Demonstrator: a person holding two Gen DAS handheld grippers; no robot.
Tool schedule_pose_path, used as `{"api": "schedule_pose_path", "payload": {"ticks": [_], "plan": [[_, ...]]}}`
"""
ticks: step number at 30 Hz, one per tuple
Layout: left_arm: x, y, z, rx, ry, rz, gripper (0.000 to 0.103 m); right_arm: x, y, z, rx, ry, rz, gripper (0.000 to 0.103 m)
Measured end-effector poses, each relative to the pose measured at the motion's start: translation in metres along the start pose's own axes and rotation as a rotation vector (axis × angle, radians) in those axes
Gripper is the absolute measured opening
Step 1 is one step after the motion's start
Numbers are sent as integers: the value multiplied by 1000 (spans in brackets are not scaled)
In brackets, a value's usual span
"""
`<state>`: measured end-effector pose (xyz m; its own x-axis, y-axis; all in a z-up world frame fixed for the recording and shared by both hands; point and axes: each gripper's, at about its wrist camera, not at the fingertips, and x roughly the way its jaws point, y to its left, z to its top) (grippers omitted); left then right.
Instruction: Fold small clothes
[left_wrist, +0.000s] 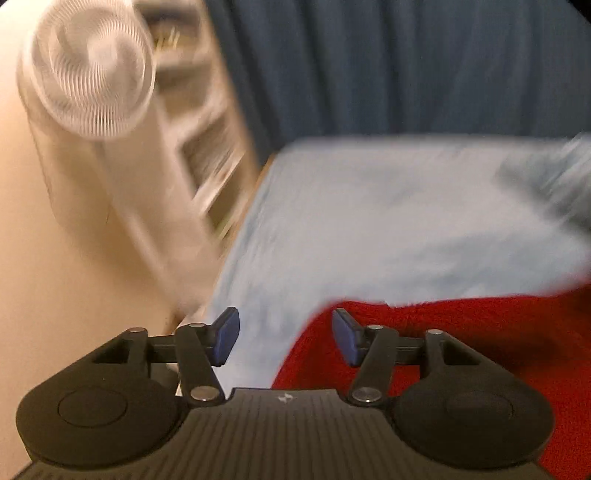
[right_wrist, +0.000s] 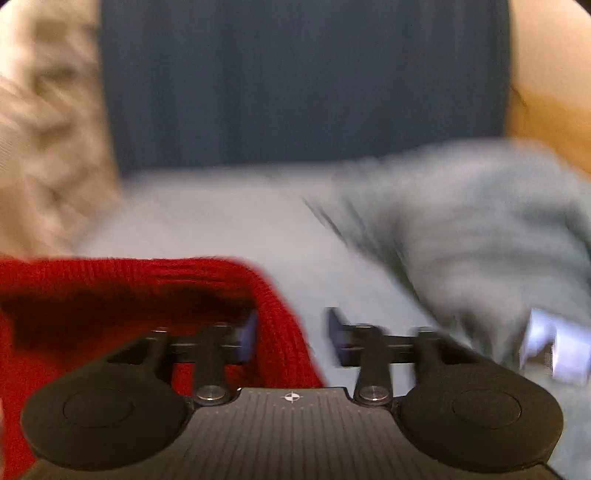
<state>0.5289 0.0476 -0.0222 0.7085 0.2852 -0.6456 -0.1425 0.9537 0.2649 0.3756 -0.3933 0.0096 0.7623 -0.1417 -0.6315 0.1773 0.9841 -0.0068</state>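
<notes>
Where both claws gape, ribbed red knit (right_wrist: 147, 280) lies rumpled.

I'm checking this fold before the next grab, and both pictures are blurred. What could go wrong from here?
1. Both hand-held grippers, left and right, stand open, so the red knit garment lies loose and its fold may slump.
2. The red edge sits by the right fingers; a closing might snag it.
3. The gray cloth heaped nearby could get caught too.
</notes>
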Motion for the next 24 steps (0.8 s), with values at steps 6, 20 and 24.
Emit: {"api": "schedule_pose_path", "payload": {"ticks": [6,20,24], "plan": [[36,-2,-105,-64,182,-171,82,46,-2,-118,47,208,165,47],[-136,89,-296,-246,337,-222,85,-42,11,-247,67,324,175,71],[-158,92,-291,-235,326,-218,85,-26,35,-262,-122,331,24,9]]}}
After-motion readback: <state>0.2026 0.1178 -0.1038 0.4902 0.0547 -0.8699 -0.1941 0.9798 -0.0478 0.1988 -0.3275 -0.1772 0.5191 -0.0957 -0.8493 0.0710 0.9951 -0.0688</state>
